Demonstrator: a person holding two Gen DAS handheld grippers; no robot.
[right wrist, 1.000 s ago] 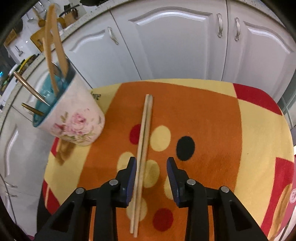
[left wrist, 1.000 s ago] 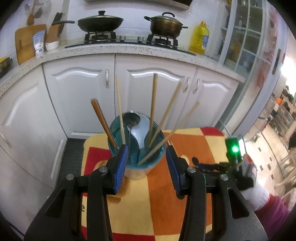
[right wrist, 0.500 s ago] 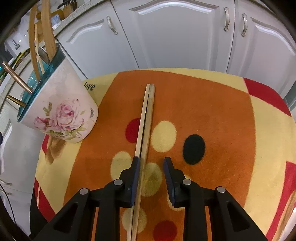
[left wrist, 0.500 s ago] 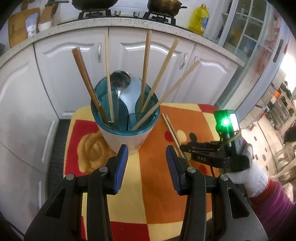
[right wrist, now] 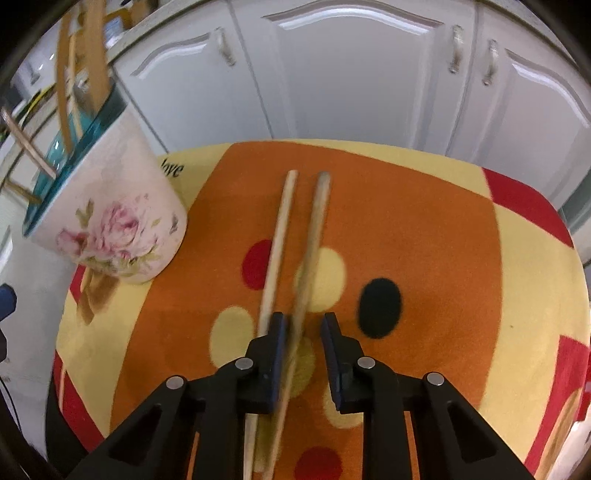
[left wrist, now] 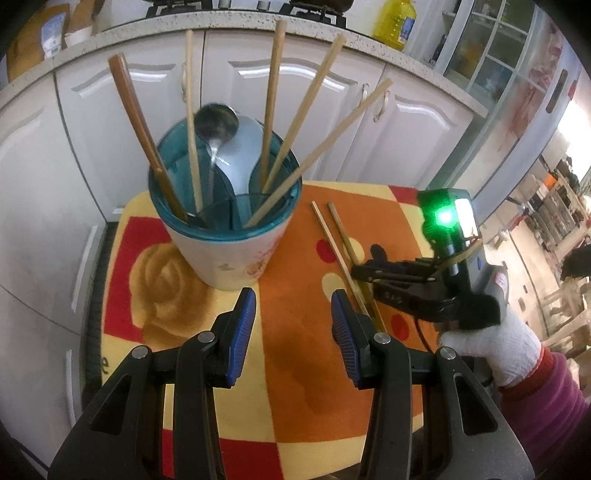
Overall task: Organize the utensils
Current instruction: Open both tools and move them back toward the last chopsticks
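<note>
A floral utensil holder (left wrist: 225, 236) with a teal rim stands on the table and holds several chopsticks, a metal spoon (left wrist: 216, 122) and a pale ladle. It also shows in the right wrist view (right wrist: 110, 221). Two wooden chopsticks (right wrist: 291, 266) lie on the mat, slightly apart. My right gripper (right wrist: 302, 328) is open, low over them: one chopstick runs between the jaws, the other lies just outside the left finger. It also shows in the left wrist view (left wrist: 373, 275). My left gripper (left wrist: 293, 325) is open and empty, in front of the holder.
The small table carries an orange, yellow and red patterned mat (left wrist: 288, 350), also seen in the right wrist view (right wrist: 424, 240). White kitchen cabinets (right wrist: 351, 74) stand right behind the table. A counter with a yellow oil bottle (left wrist: 393, 24) is above them.
My left gripper has pulled back and up from the holder. My right gripper has moved forward and down and narrowed; the two chopsticks have split apart, one now between its jaws.
</note>
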